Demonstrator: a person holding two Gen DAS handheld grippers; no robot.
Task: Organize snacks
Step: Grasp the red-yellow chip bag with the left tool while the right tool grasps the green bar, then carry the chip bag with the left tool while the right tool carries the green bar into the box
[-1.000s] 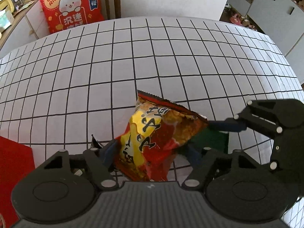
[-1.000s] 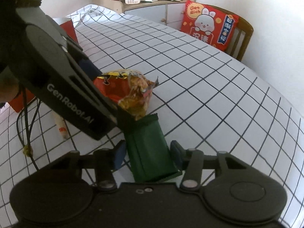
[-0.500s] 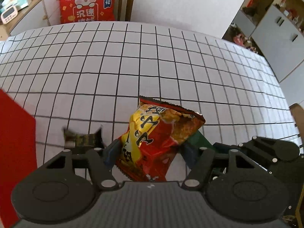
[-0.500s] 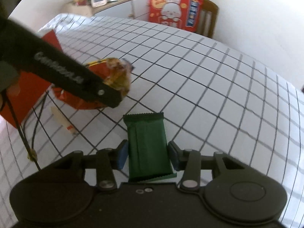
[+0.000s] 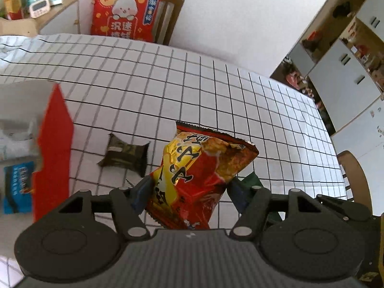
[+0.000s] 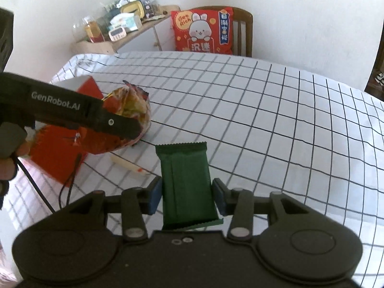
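Note:
A red and yellow snack bag (image 5: pixel 199 175) hangs above the checked tablecloth (image 5: pixel 168 91), with my left gripper (image 5: pixel 189 189) shut on its lower half. From the right wrist view the same bag (image 6: pixel 129 105) shows beside the red box (image 6: pixel 57 158). My right gripper (image 6: pixel 187 198) is shut on a green bar packet (image 6: pixel 184 175), held lengthwise between the blue pads and lifted off the cloth. A corner of that green packet (image 5: pixel 252 180) peeks out behind the left gripper's right finger.
The red box wall (image 5: pixel 52 148) stands at the left, with a blue packet (image 5: pixel 18 187) inside. A small dark packet (image 5: pixel 124 156) and a cream stick packet (image 6: pixel 129 166) lie on the cloth. A chair with a red cushion (image 6: pixel 204 31) is at the far edge.
Both grippers have risen off the table with their snacks and swung left. The red box and the dark packet have come into the left wrist view.

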